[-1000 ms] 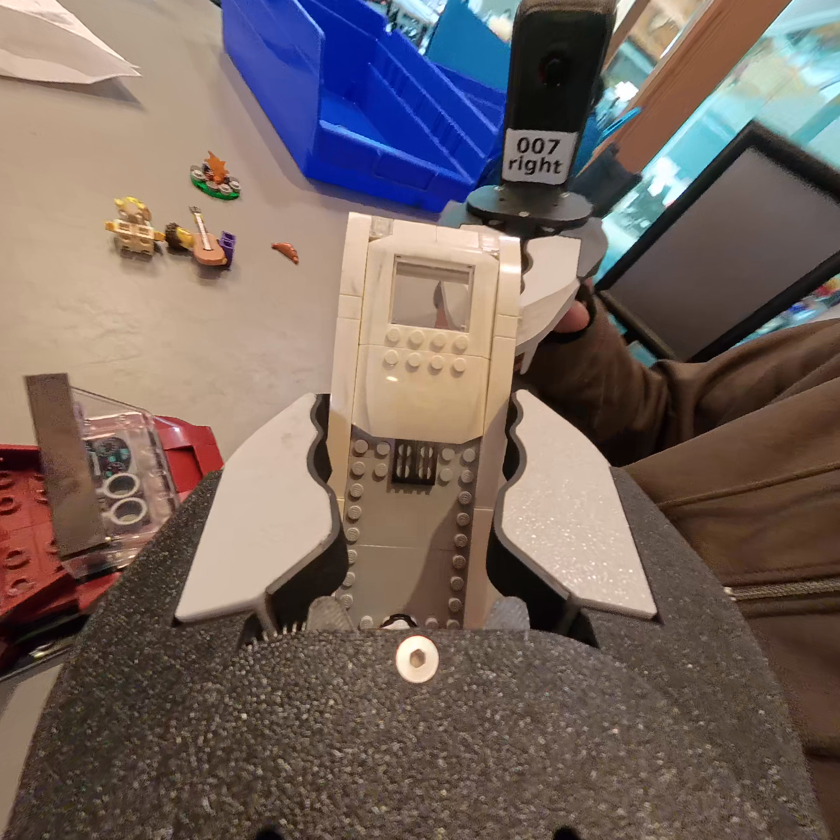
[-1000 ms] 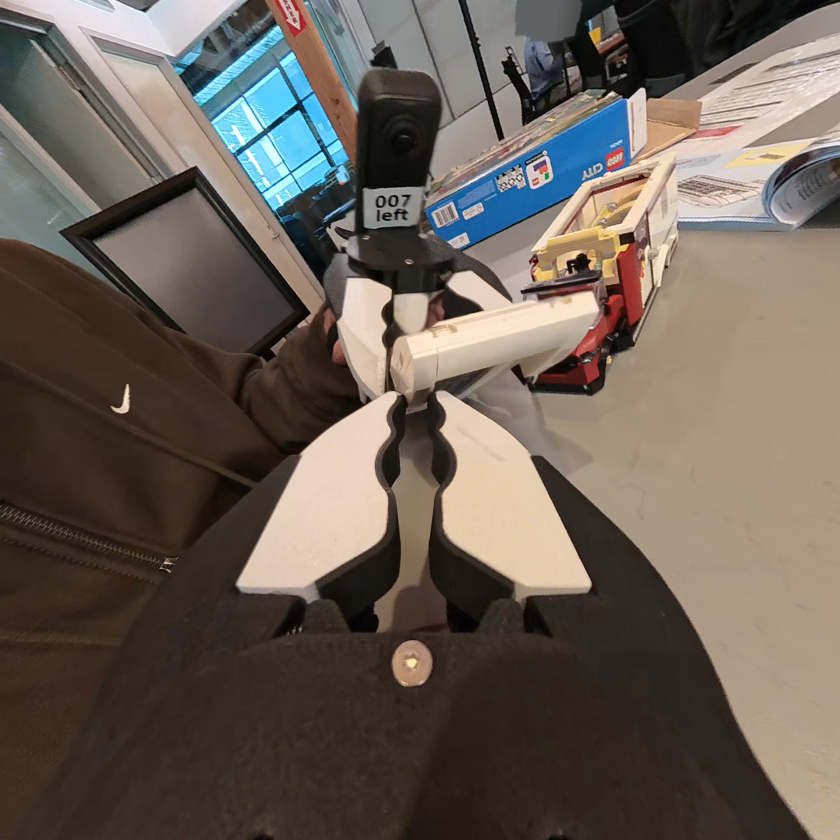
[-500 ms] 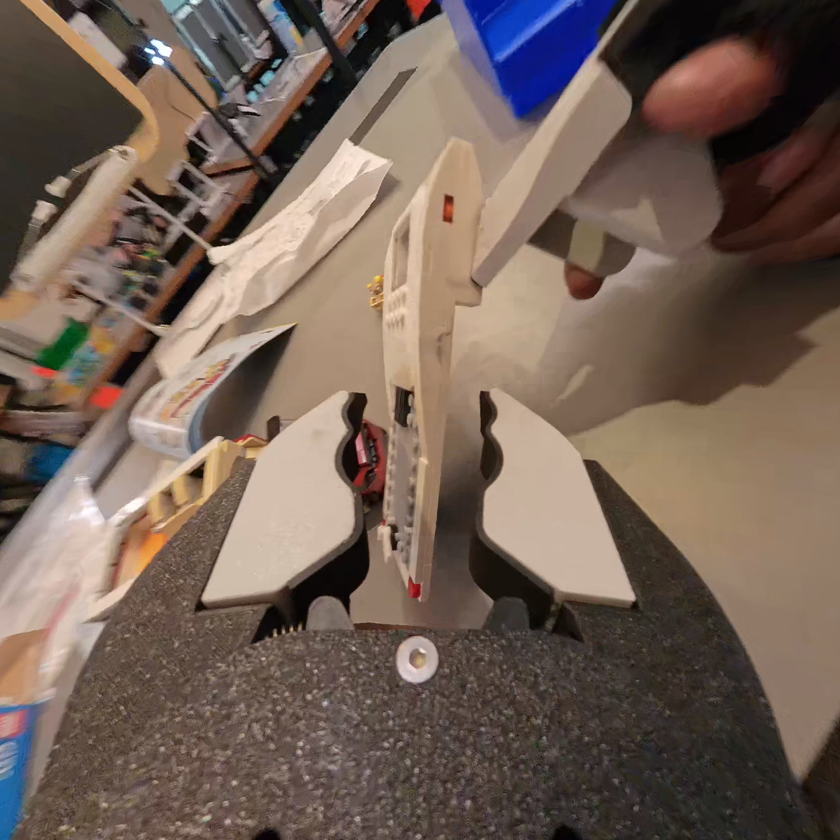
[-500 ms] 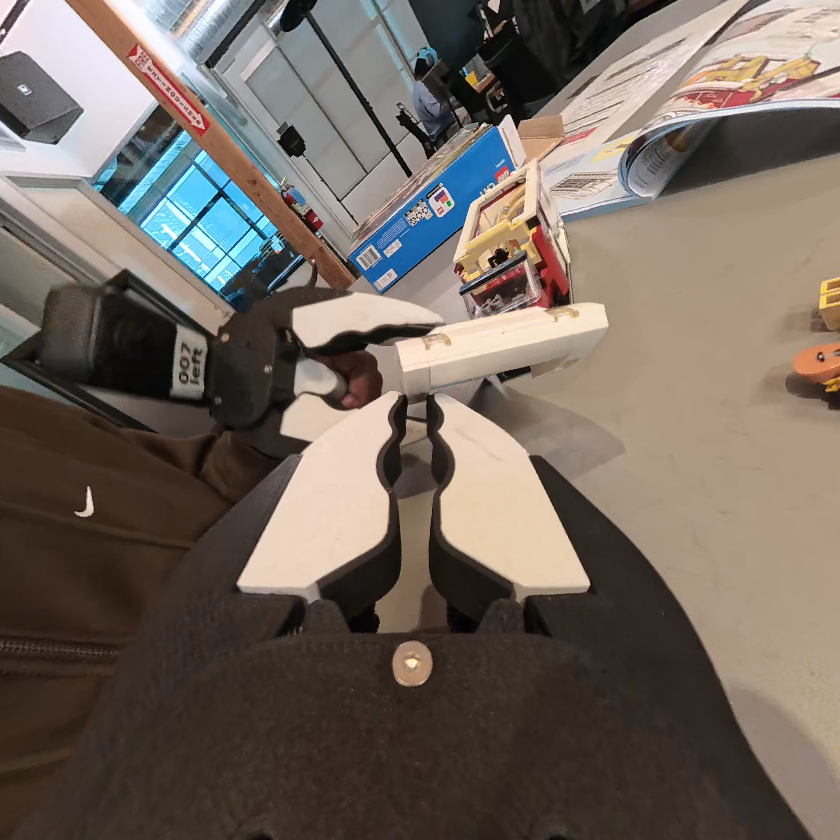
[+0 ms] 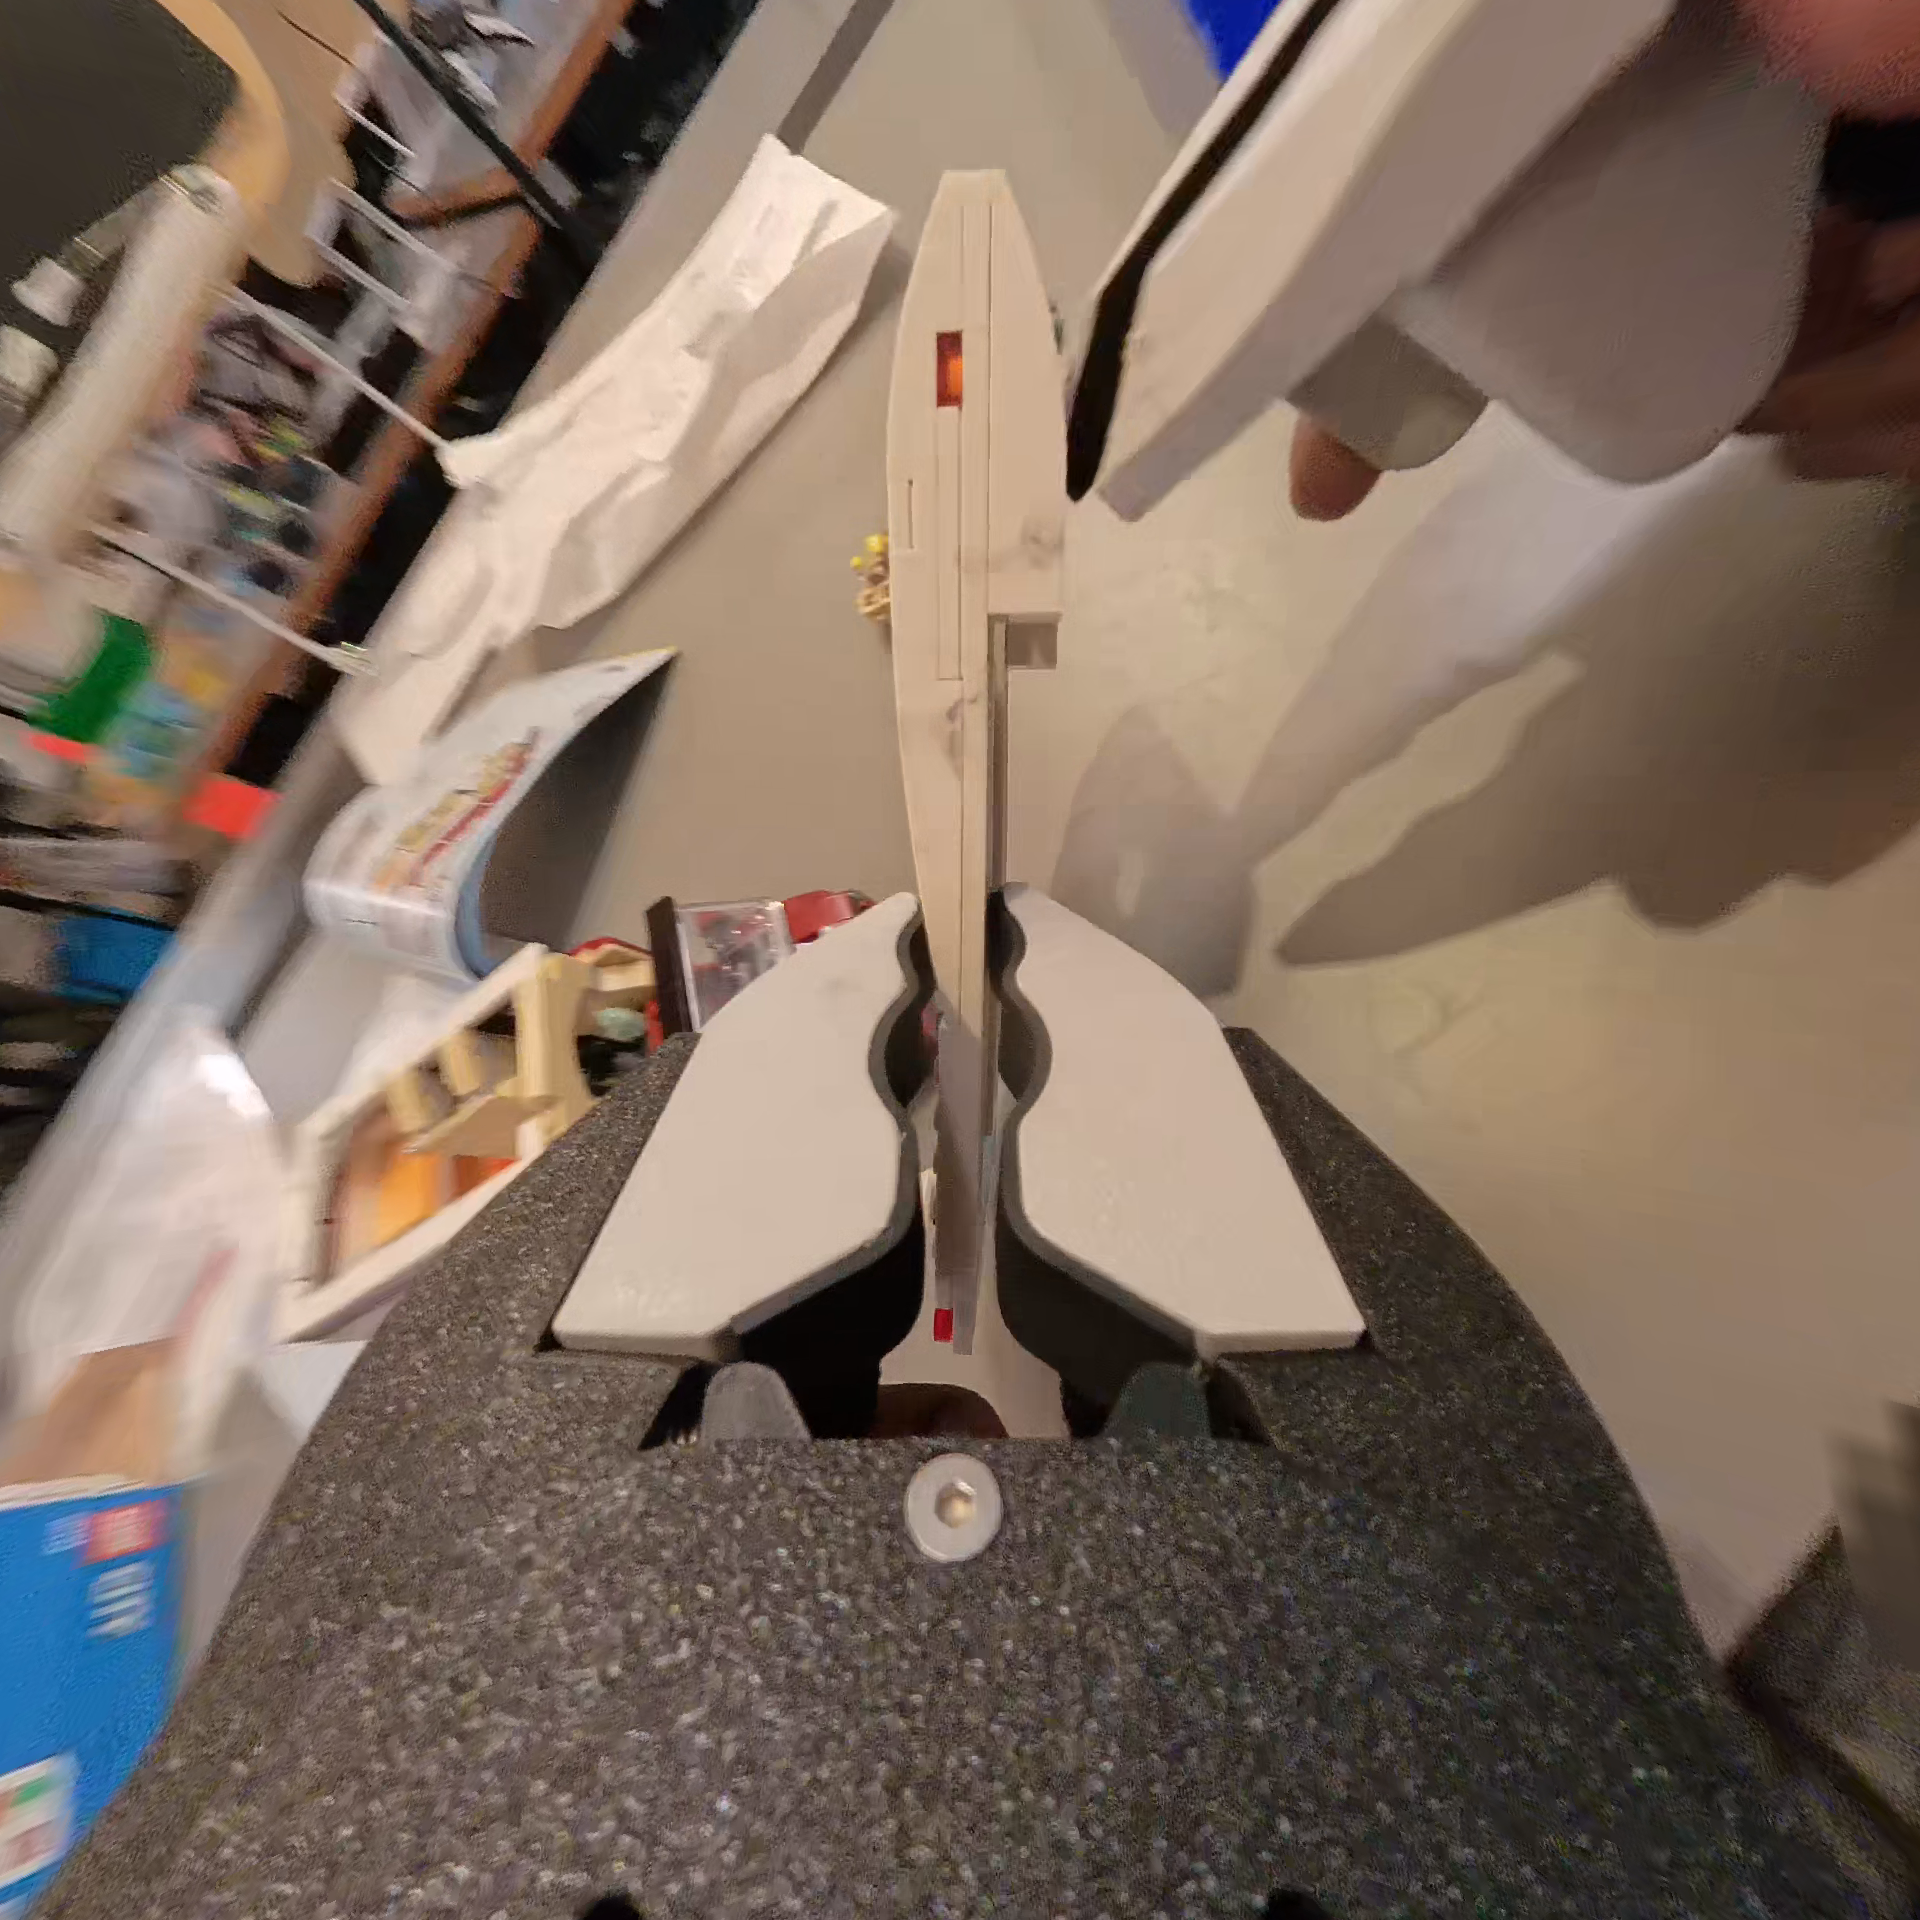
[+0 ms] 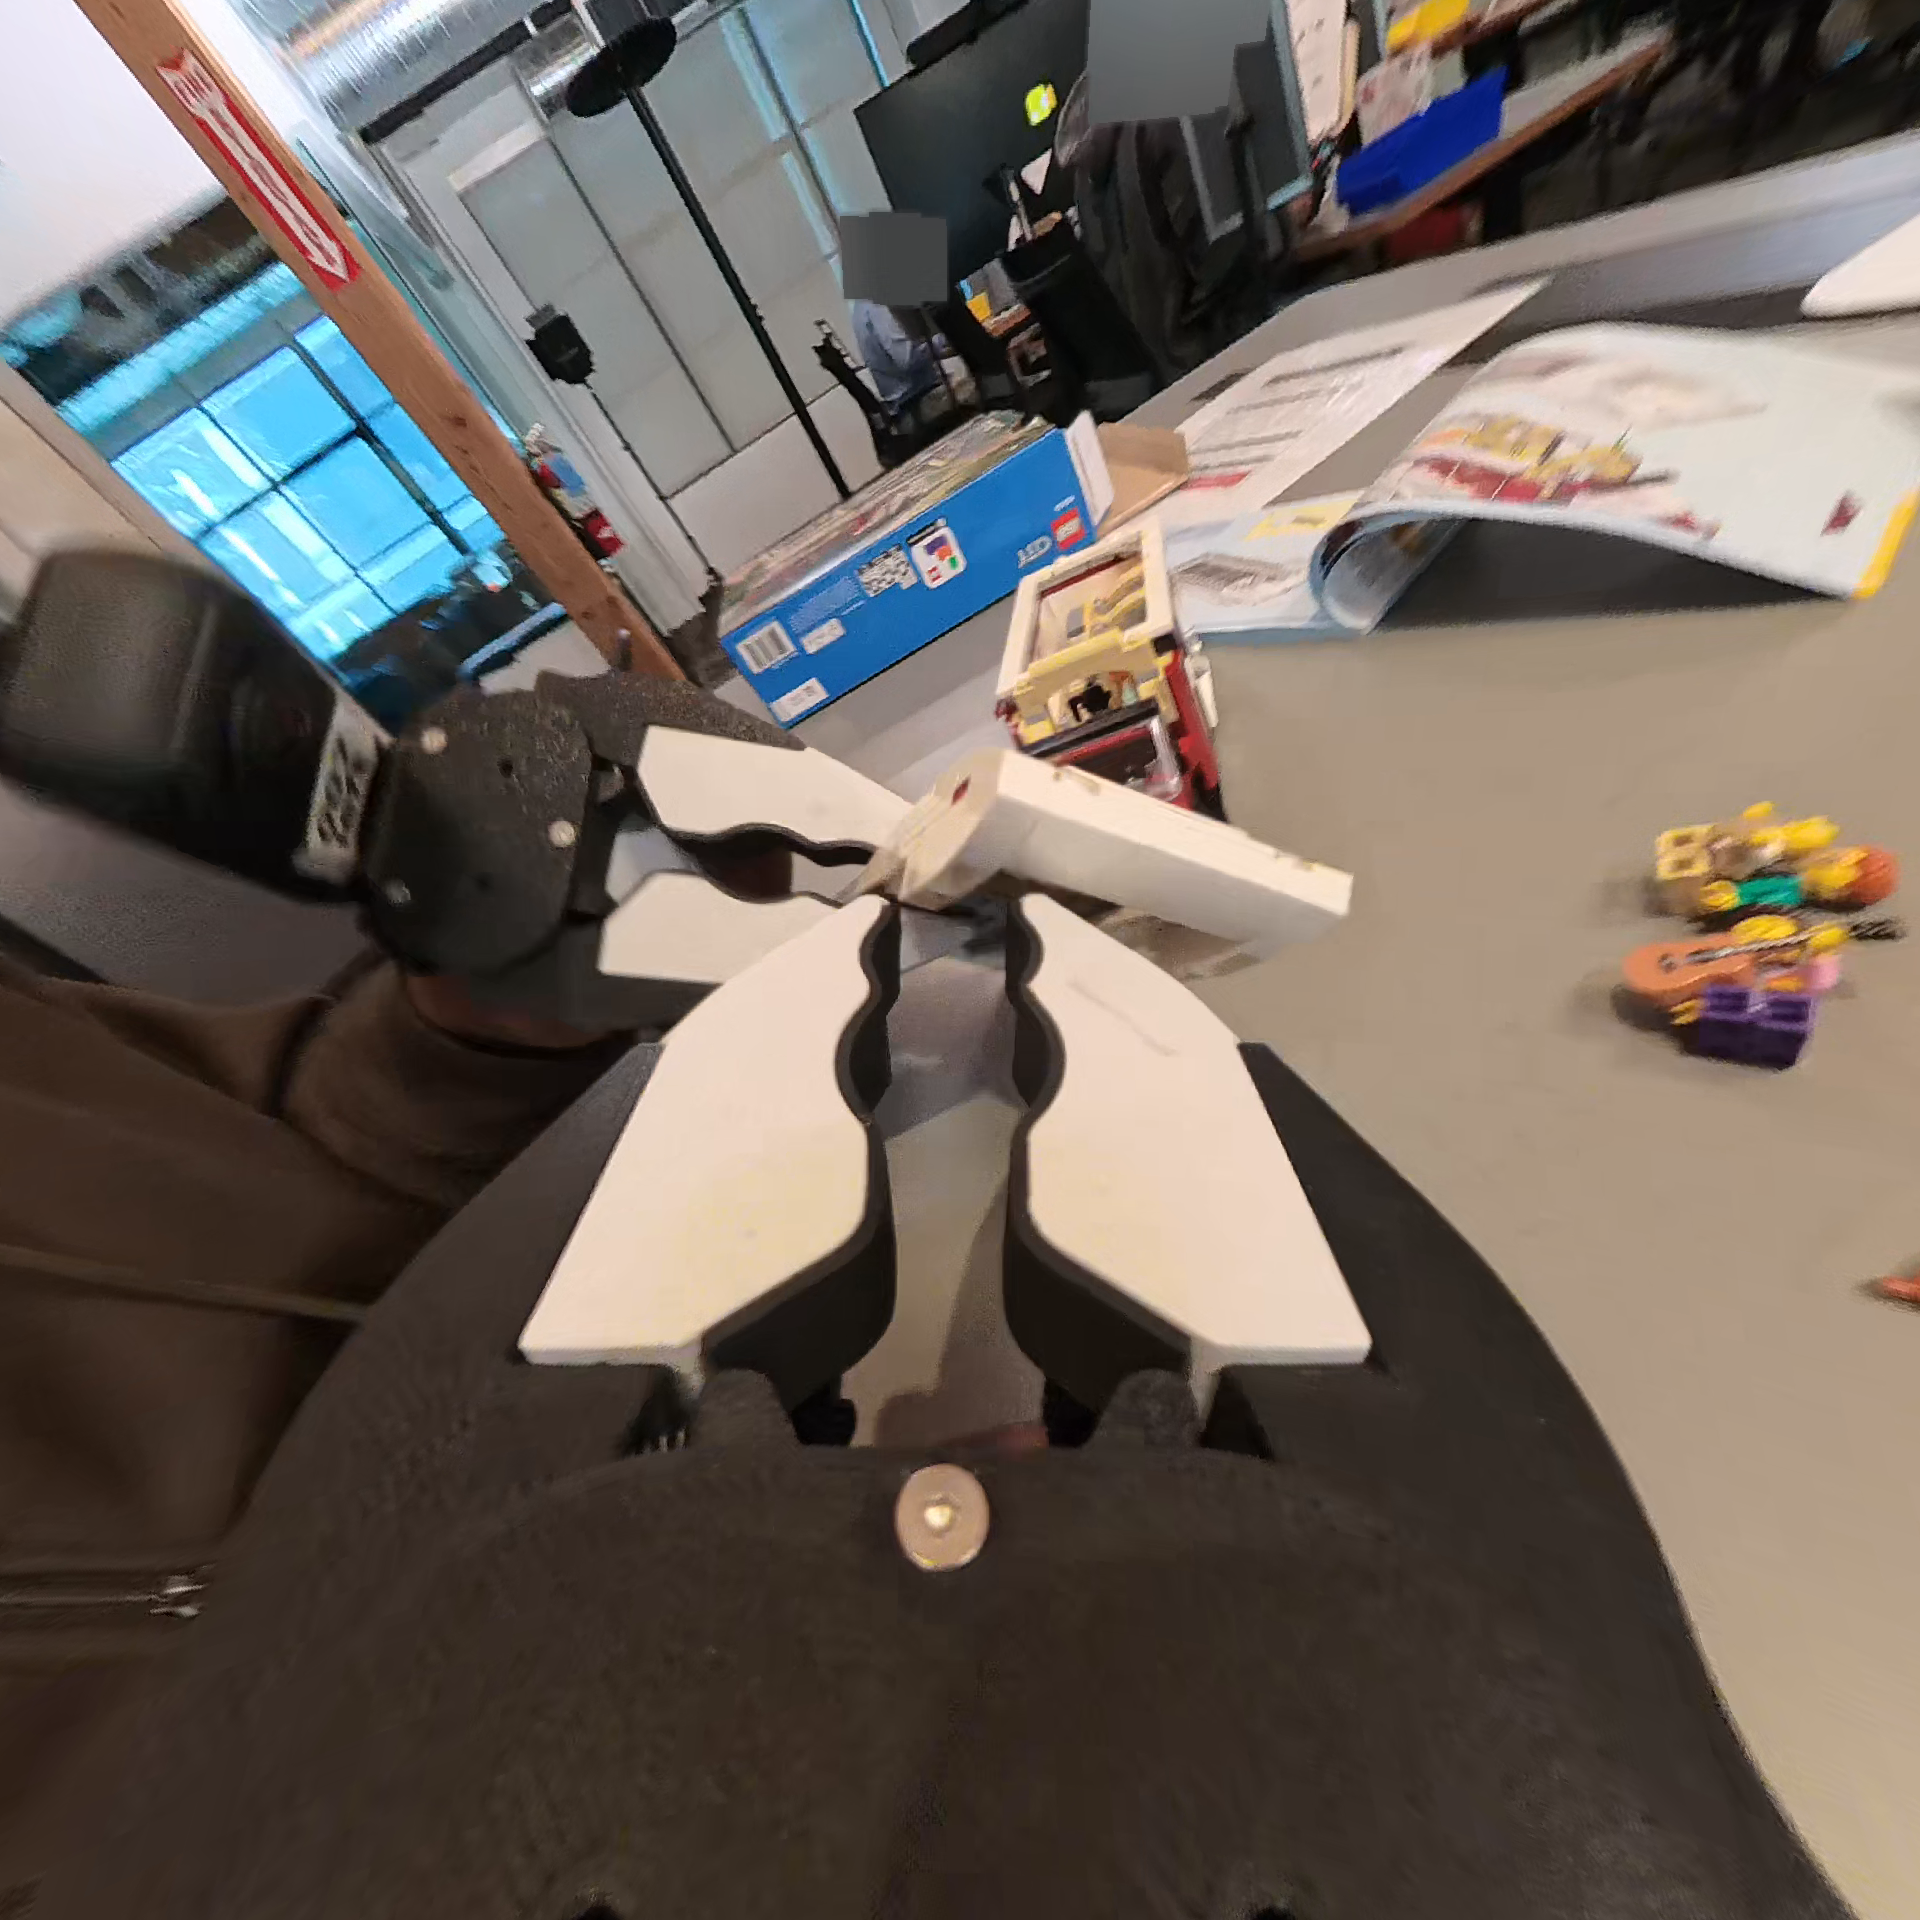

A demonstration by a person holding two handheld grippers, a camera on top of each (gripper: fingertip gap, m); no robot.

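Whereas the left gripper (image 5: 961, 925) formerly stood wide, it now clamps the white brick roof panel (image 5: 961, 540), the right gripper (image 6: 948, 914) parted, released.

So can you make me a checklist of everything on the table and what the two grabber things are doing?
Surface: grey table, mostly bare near the grippers.
Job's things: white brick-built roof panel, held edge-on; open-topped red and cream toy van standing on the table.
Clutter: open instruction booklet, blue toy box, small toy figures with a guitar, crumpled white paper.
Grippers: left gripper is closed on the panel, both pads against its faces; right gripper is open, nothing between its fingers, tips just under the panel.
Cables: nothing seen.
Surroundings: windows, wooden post, desks and seated people behind, blurred.
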